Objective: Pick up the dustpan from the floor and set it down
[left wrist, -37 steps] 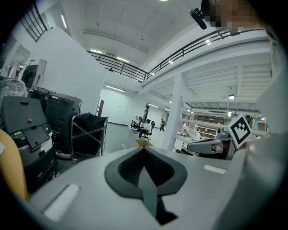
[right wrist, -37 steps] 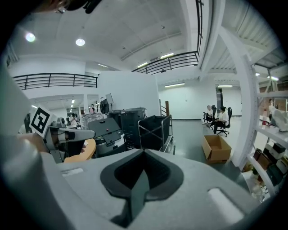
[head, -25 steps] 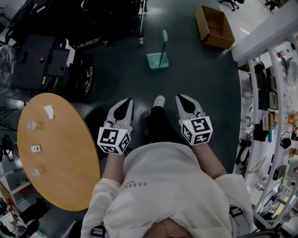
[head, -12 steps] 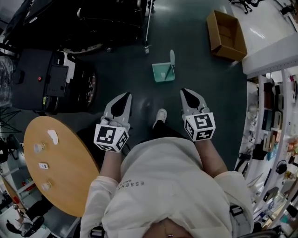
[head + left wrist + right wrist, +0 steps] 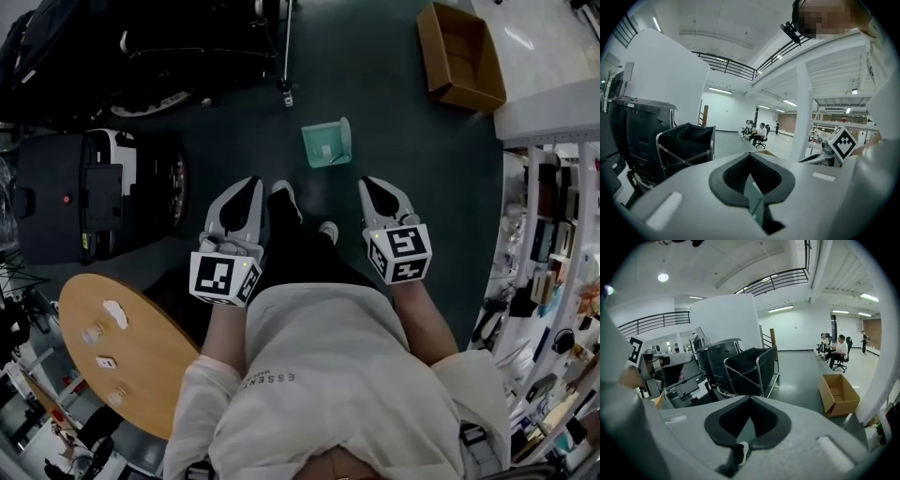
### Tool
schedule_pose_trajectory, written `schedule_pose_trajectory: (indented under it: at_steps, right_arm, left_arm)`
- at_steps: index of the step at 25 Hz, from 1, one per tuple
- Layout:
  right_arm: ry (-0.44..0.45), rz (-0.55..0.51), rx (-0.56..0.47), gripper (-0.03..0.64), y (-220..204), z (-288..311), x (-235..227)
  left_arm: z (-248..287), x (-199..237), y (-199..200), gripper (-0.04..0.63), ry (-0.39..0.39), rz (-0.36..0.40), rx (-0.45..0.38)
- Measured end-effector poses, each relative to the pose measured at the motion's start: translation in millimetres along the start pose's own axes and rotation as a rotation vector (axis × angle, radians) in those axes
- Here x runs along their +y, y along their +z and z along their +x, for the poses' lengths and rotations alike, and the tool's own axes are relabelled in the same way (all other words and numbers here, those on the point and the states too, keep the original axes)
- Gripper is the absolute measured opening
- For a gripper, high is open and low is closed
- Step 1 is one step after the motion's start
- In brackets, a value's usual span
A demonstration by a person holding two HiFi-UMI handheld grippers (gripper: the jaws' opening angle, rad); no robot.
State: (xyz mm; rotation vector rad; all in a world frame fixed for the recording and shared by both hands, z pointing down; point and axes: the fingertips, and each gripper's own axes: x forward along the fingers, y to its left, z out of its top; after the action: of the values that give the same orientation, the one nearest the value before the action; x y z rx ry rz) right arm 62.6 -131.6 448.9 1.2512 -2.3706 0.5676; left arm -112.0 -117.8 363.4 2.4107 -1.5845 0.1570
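Ahead on the dark floor (image 5: 394, 103): teal plastic dustpan (image 5: 325, 147); left claw (image 5: 249, 184) and right claw (image 5: 368, 185) closed, empty; unopened, they could shove it.

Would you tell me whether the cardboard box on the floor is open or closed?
Open: the cardboard box shows its bare inside from above, no flaps over it.

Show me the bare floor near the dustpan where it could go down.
Bare floor lies between the dustpan and the cardboard box, and right of the dustpan up to the shelves. The left is crowded: a black cart and a black machine. The round table has bare wood beside its small items.
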Motion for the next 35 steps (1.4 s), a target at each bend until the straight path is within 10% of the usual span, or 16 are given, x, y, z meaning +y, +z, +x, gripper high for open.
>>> schedule_pose_trajectory:
  at_steps: [9,21,35]
  right_arm:
    - [-0.145,0.068,0.193,-0.007,-34,92,-55]
    - [-0.158,0.099,0.402,0.205,-125,222,-92]
    - [-0.128,0.181,0.526,0.143,-167,269,-105]
  left_arm:
    - [94,50,-41,0.015,-0.056,-0.072,0.066]
    - [184,85,-147,0.015,-0.097,-0.115,0.168]
    - [189,92,-185,0.017,-0.072,-0.203,0.229]
